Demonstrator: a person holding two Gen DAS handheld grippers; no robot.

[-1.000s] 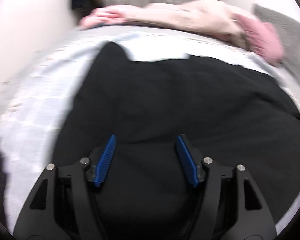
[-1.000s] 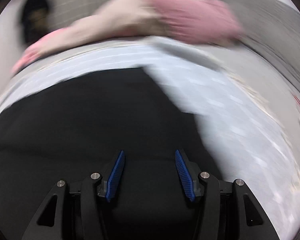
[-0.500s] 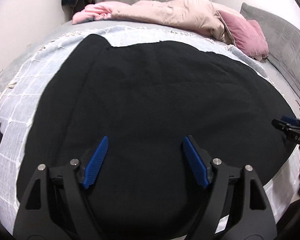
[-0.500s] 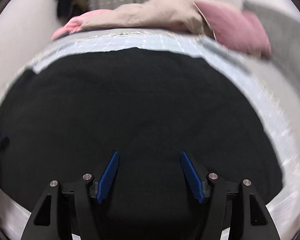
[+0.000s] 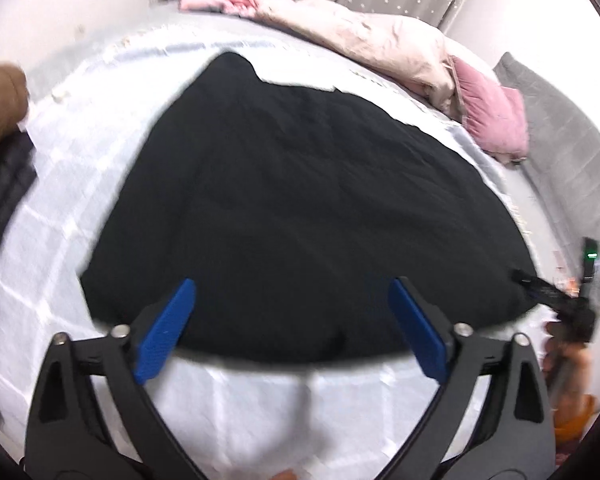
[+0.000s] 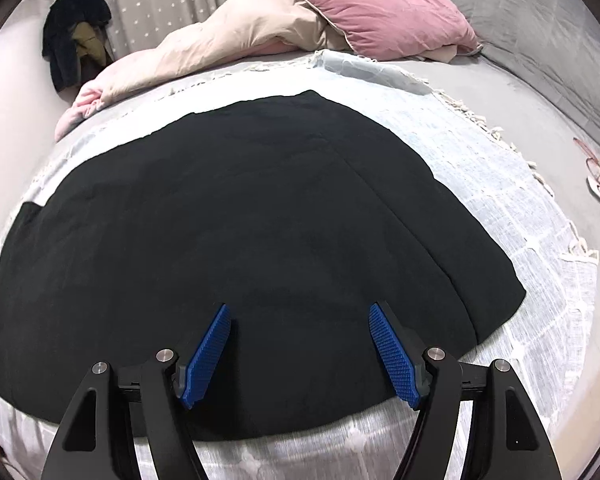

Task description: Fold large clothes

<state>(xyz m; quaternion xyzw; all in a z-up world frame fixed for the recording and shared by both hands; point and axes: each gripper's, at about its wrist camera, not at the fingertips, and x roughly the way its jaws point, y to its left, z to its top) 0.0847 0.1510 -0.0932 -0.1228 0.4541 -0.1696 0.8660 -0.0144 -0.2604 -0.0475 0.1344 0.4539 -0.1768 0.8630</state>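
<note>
Black garment spread flat on checked bedspread. Left gripper and right gripper near its near hem, jaws opening, empty. Likely between folds; next, grasping an edge.

Both grippers pulled back from black garment; near hem now visible; jaws opening wider, nothing between.

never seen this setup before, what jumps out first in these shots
A big black garment lies spread flat across the middle of a pale checked blanket on the bed. Behind it, along the far side, sit a rumpled beige duvet and a pink pillow. At the bottom of each view blue-padded jaws are opening with nothing between them: the left gripper and the right gripper, both over the garment's near edge.
</note>
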